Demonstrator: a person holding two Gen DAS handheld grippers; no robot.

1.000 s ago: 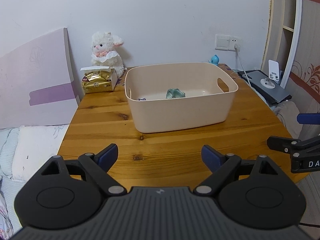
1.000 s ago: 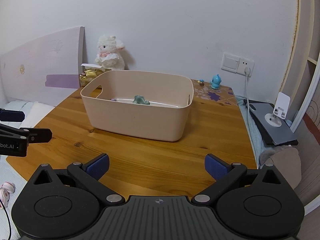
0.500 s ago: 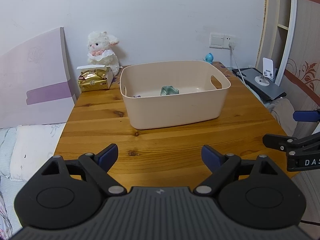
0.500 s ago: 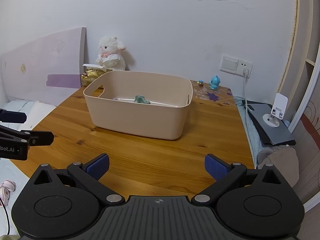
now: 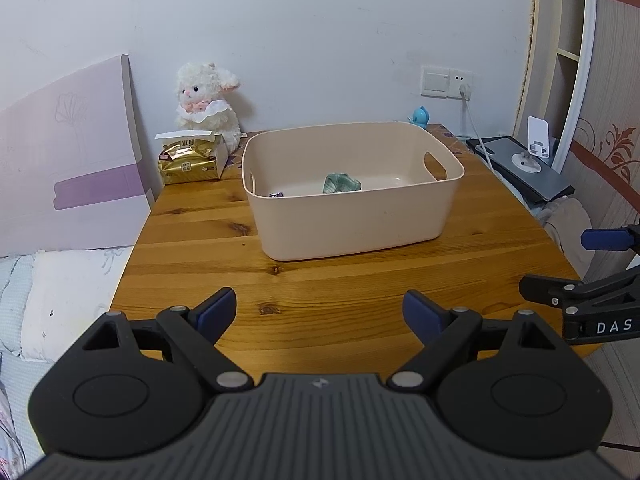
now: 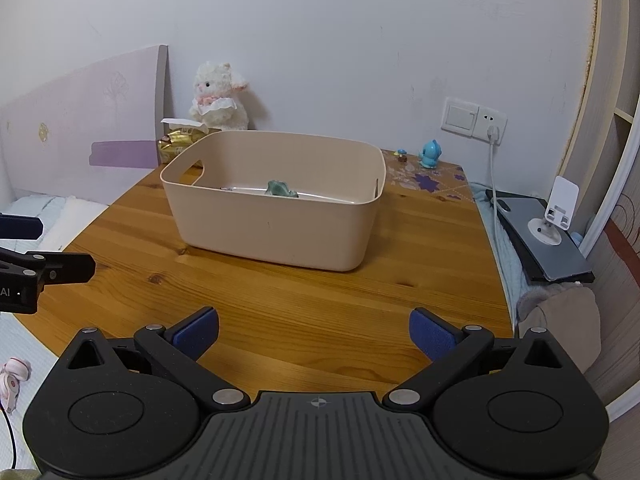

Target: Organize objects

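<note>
A beige plastic bin [image 5: 360, 224] [image 6: 276, 236] stands on the wooden table [image 5: 328, 292] [image 6: 304, 300]. Inside it lie a crumpled green cloth [image 5: 340, 182] [image 6: 282, 189] and a small purple item [image 5: 277, 195]. My left gripper [image 5: 319, 314] is open and empty, held above the table's near edge, well short of the bin. My right gripper [image 6: 314, 336] is open and empty, also above the near edge. The right gripper also shows at the right edge of the left wrist view [image 5: 580, 300], and the left gripper at the left edge of the right wrist view [image 6: 48, 268].
A white plush lamb [image 5: 206, 104] and a gold tissue pack [image 5: 188, 158] sit at the back left. A blue toy figure [image 6: 430, 154] stands at the back right. A pink board [image 5: 68, 160] leans at the left. A laptop with a white stand [image 6: 548, 236] lies off the right.
Both grippers have drawn back and risen a little, so the bin looks smaller and farther. Both stay open and empty.
</note>
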